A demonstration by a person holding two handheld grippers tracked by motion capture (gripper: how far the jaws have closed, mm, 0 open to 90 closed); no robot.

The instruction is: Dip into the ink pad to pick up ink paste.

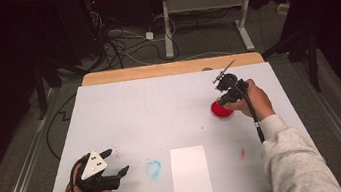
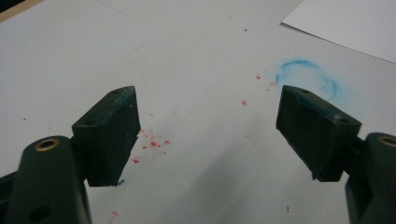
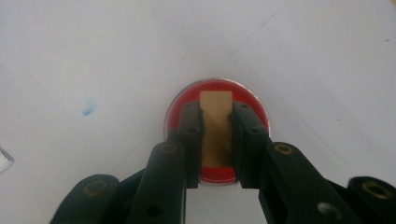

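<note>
- A tan wooden block (image 3: pixel 216 128) sits pinched between the right gripper's (image 3: pixel 217 114) jaws, held over a round dish of red paint (image 3: pixel 217 93) at the far right of the white table (image 1: pixel 160 107).
- The left gripper (image 1: pixel 117 163) rests near a blue smudge (image 1: pixel 153 168), jaws spread and empty.
- A white sheet of paper (image 1: pixel 190 170) lies at the near edge.

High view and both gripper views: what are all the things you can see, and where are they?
Wooden block: one, tan, held over the red dish.
Dish: one, red, far right of the table.
Paper sheet: one, white, near edge, middle.
Blue smear: one, beside the paper.
Red specks: several, near the left gripper.
Table cover: one, white.
Left gripper: black fingers open, near left.
Right gripper: black, shut on the block.
</note>
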